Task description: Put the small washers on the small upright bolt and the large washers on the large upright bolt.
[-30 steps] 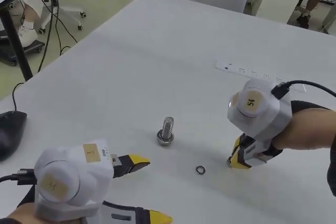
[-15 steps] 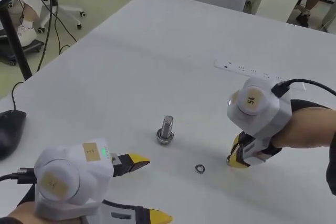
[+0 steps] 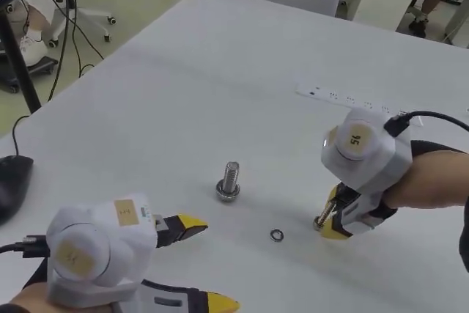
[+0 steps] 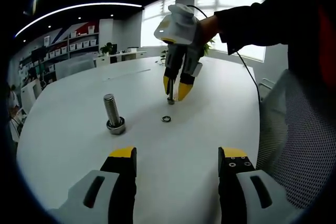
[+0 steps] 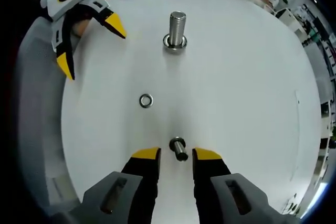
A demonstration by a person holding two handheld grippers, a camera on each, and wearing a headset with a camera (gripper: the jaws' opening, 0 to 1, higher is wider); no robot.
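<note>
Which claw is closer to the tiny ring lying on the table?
Right. The right claw is just beside the small washer, with its jaws either side of the small bolt. The left claw is farther away, on the washer's other side.

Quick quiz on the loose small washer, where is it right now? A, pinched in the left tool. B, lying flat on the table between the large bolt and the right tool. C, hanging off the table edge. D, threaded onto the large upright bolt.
B: the small washer lies flat on the table by itself, between the large bolt and the right tool, touching neither.
</note>
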